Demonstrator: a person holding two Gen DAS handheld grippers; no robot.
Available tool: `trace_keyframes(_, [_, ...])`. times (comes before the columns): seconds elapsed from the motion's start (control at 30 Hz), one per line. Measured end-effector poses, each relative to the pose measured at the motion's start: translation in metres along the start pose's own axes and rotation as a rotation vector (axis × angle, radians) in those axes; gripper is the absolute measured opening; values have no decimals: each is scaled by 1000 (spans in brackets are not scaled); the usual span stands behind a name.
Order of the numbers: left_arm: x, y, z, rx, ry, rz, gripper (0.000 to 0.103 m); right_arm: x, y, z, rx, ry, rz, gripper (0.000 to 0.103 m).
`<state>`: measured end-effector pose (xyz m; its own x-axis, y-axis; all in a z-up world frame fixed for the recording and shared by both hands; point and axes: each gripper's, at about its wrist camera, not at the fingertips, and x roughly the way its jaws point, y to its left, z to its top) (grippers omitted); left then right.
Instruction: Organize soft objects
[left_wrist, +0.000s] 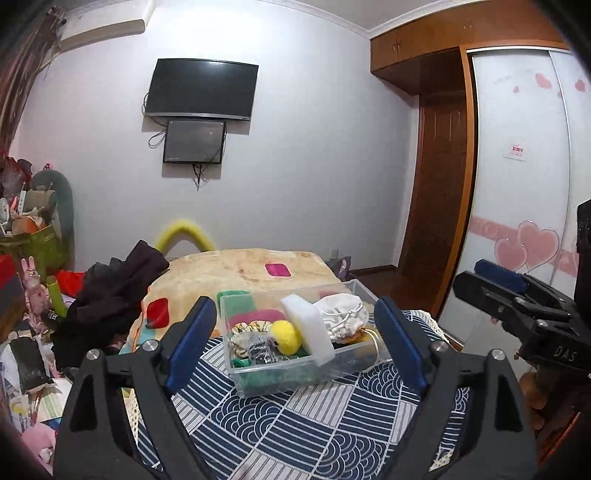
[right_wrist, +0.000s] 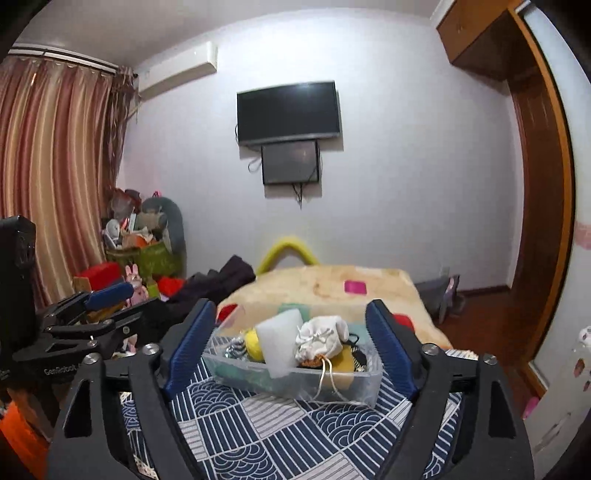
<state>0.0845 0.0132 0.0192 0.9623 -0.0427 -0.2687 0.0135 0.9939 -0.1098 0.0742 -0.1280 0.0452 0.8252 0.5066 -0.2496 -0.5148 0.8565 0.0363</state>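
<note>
A clear plastic bin sits on a navy-and-white patterned cloth at the centre of both wrist views, and it is already well filled. In the left wrist view a white foam block leans upright in the middle of the bin, a yellow plush ball lies at its 9 o'clock, a white drawstring pouch sits at its 2 o'clock, and a patterned fabric piece fills the left end of the bin at about 9 o'clock. The pouch's cord hangs over the near wall in the right wrist view.

The left gripper hovers short of the bin with its blue-padded fingers spread wide to either side, holding nothing. The right gripper does the same, its fingers wide apart and empty.

No loose soft item shows on the patterned cloth around the bin, so the sorting looks close to finished, perhaps complete. What could remain, as a judgement only, is tucking the dangling cord inside, or fetching more from the cluttered heap at 9 o'clock, where dark clothing lies piled beside the beige blanket.
</note>
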Motion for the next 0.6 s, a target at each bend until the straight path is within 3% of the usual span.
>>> trace_keyframes(0.13, [-14,0,-1,-3,-12,9,96,-6,9,-3,-27,-24,-17,89])
trace_keyframes(0.6, [-39,-5,-4,7,-46,17,97,-18,15,-9,-17,-41,-15,94])
